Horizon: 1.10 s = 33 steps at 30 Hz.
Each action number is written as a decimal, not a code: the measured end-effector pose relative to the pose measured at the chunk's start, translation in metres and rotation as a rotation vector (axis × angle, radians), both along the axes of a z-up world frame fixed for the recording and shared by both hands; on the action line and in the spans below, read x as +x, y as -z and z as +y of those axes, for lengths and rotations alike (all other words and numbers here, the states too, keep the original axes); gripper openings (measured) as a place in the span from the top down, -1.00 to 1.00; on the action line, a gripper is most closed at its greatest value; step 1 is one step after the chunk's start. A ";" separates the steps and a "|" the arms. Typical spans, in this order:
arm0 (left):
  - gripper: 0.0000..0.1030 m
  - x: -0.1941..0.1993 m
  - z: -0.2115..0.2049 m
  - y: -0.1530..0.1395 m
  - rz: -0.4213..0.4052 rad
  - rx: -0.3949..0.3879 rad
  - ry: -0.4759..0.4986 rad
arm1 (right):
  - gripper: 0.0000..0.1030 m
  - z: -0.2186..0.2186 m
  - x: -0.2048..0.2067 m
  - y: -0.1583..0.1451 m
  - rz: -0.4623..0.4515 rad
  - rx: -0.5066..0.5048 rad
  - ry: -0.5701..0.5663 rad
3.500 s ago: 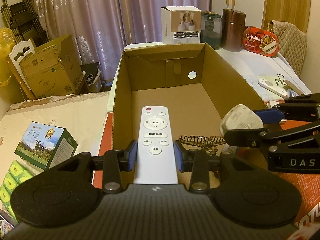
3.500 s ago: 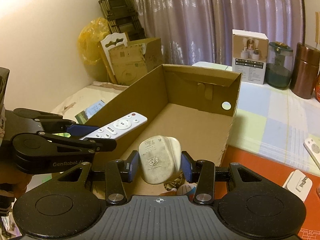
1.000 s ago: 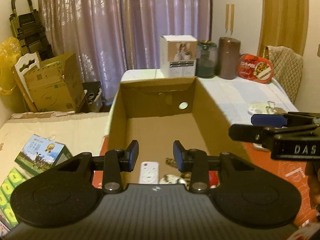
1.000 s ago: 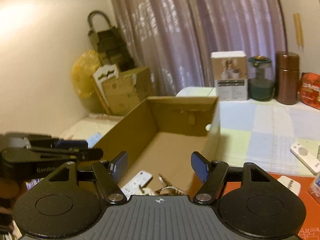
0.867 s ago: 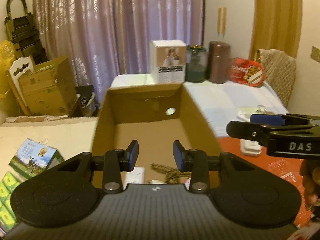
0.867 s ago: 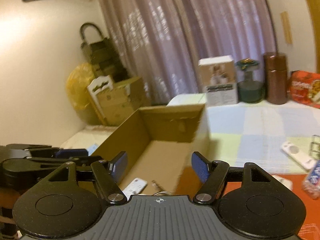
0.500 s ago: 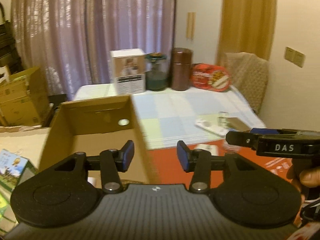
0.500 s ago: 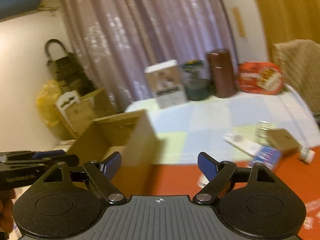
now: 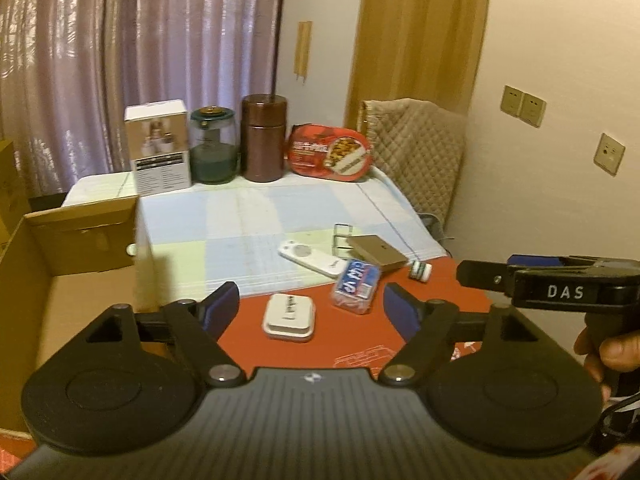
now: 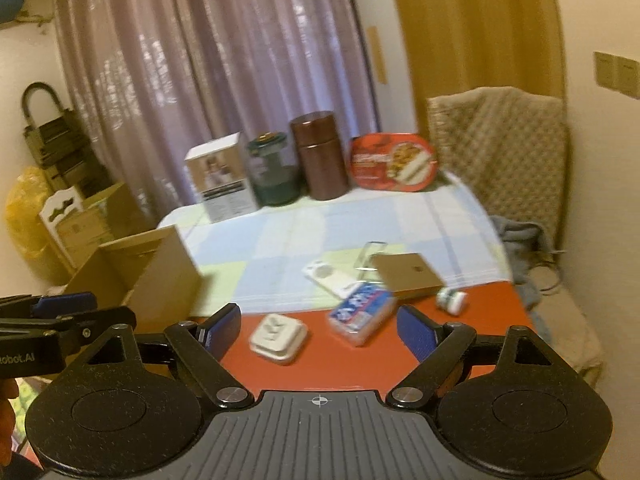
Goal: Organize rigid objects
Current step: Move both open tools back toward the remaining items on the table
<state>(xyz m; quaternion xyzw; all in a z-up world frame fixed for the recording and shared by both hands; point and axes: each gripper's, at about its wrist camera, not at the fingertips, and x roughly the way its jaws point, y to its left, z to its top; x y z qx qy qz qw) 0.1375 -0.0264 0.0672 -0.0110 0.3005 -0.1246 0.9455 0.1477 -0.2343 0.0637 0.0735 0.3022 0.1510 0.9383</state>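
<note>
My left gripper hovers over the red mat, its jaws opening wide with nothing between them. Beyond its fingertips lies a white square adapter, with a blue-and-white packet to the right. My right gripper is open and empty above the same adapter and packet. Farther back lie a white remote, a tan flat box, a small white-and-green bottle and a metal clip. The open cardboard box stands at the left.
At the table's far edge stand a white carton, a green jar, a brown canister and a red food tray. A quilted chair is at the right. Cartons are stacked left of the table.
The remote and the plug were let go into the cardboard box. Both grippers then swung right from the box to the red mat, and the left jaws widened.
</note>
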 end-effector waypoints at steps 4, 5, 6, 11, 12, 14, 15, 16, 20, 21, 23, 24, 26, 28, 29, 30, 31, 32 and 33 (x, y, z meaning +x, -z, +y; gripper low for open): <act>-0.58 0.005 -0.015 0.010 0.010 -0.008 0.015 | -0.61 -0.024 0.002 0.004 -0.001 0.002 0.041; -0.60 0.007 -0.019 0.014 0.013 -0.008 0.015 | -0.61 -0.028 0.003 0.006 -0.001 0.002 0.048; -0.61 0.009 -0.021 0.018 0.017 -0.006 0.014 | -0.61 -0.032 0.004 0.008 0.000 0.002 0.054; -0.62 0.020 -0.031 0.043 0.037 0.007 0.013 | -0.61 -0.050 0.011 0.025 0.010 0.001 0.088; -0.62 0.021 -0.032 0.048 0.037 0.011 0.012 | -0.61 -0.052 0.012 0.030 0.012 -0.001 0.092; -0.62 0.024 -0.035 0.059 0.039 0.014 0.008 | -0.61 -0.056 0.013 0.039 0.009 -0.005 0.095; -0.62 0.025 -0.035 0.064 0.035 0.012 0.004 | -0.62 -0.058 0.015 0.043 0.010 -0.006 0.096; -0.62 0.026 -0.035 0.068 0.030 0.009 -0.001 | -0.62 -0.061 0.017 0.049 0.009 -0.005 0.099; -0.62 0.036 -0.035 0.092 0.025 -0.001 -0.013 | -0.62 -0.064 0.025 0.068 0.002 -0.014 0.112; -0.62 0.038 -0.034 0.097 0.026 0.000 -0.018 | -0.62 -0.065 0.027 0.073 0.002 -0.016 0.112; -0.62 0.045 -0.034 0.108 0.027 0.022 -0.033 | -0.62 -0.064 0.033 0.082 0.006 -0.017 0.103; -0.62 0.049 -0.034 0.113 0.025 0.035 -0.040 | -0.62 -0.063 0.036 0.086 0.009 -0.020 0.096; -0.62 0.060 -0.032 0.124 0.026 0.054 -0.055 | -0.62 -0.060 0.043 0.092 0.017 -0.032 0.075; -0.62 0.071 -0.030 0.134 0.032 0.068 -0.070 | -0.62 -0.055 0.051 0.099 0.028 -0.049 0.052; -0.60 0.076 -0.029 0.139 0.038 0.070 -0.068 | -0.62 -0.053 0.055 0.101 0.033 -0.054 0.041; -0.54 0.083 -0.028 0.145 0.048 0.070 -0.067 | -0.62 -0.051 0.059 0.103 0.036 -0.057 0.034; -0.50 0.090 -0.027 0.151 0.064 0.073 -0.066 | -0.62 -0.049 0.065 0.105 0.039 -0.057 0.028; -0.47 0.096 -0.026 0.156 0.072 0.078 -0.067 | -0.62 -0.047 0.070 0.106 0.041 -0.058 0.024; -0.47 0.101 -0.026 0.159 0.074 0.084 -0.071 | -0.62 -0.045 0.074 0.108 0.043 -0.059 0.019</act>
